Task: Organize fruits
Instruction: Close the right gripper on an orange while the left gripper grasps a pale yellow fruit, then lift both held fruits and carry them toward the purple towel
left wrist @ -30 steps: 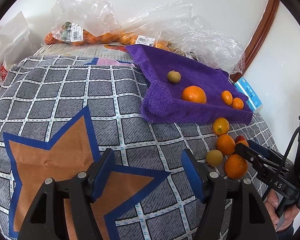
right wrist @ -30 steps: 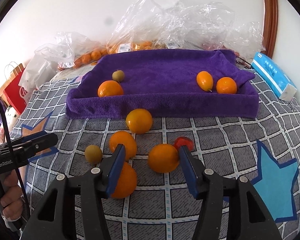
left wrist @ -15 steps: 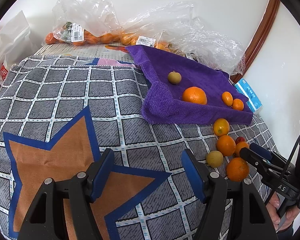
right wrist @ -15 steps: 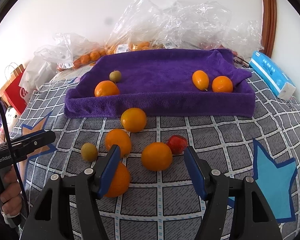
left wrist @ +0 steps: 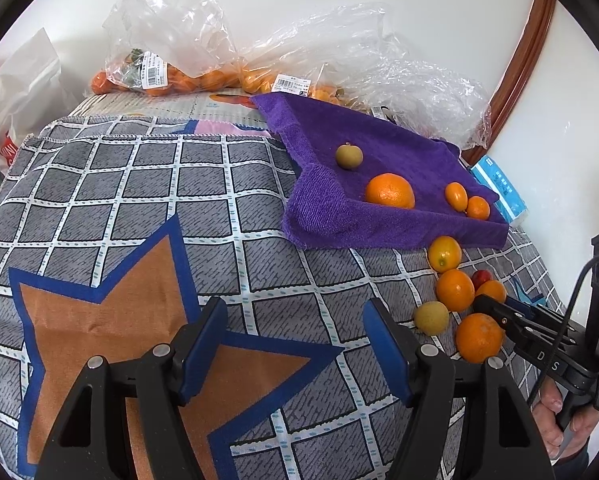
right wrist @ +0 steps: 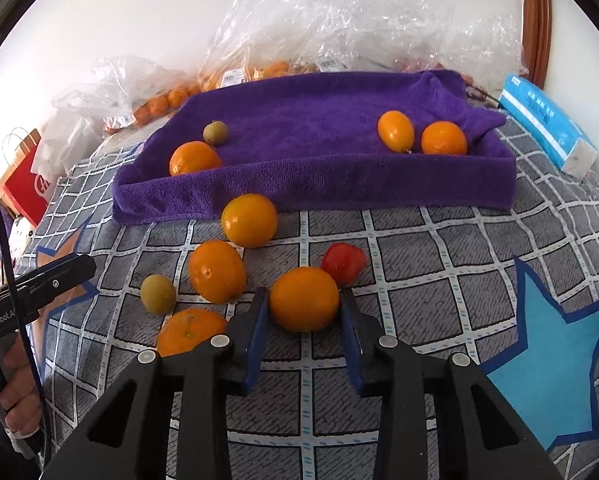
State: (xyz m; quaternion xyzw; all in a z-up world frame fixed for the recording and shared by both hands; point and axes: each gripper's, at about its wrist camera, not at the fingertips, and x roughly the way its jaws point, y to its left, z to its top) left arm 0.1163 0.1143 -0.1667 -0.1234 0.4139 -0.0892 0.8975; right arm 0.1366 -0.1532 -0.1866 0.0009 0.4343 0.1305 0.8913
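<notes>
On the checked cloth, just before the purple tray, the right gripper is closing around a round orange.

Its blue pads flank the orange on both sides and look to touch it; the fruit is near-spherical, with no clear long axis and no stem end showing. A red fruit sits touching it behind, and three more oranges and a small green-brown fruit lie to its left. Inside the purple towel-lined tray rest an orange, a small green-brown fruit, and an oval kumquat-like fruit lying lengthwise toward the camera beside a small orange. Well to the left, the left gripper hangs with jaws apart and empty over an orange star on the cloth.
</notes>
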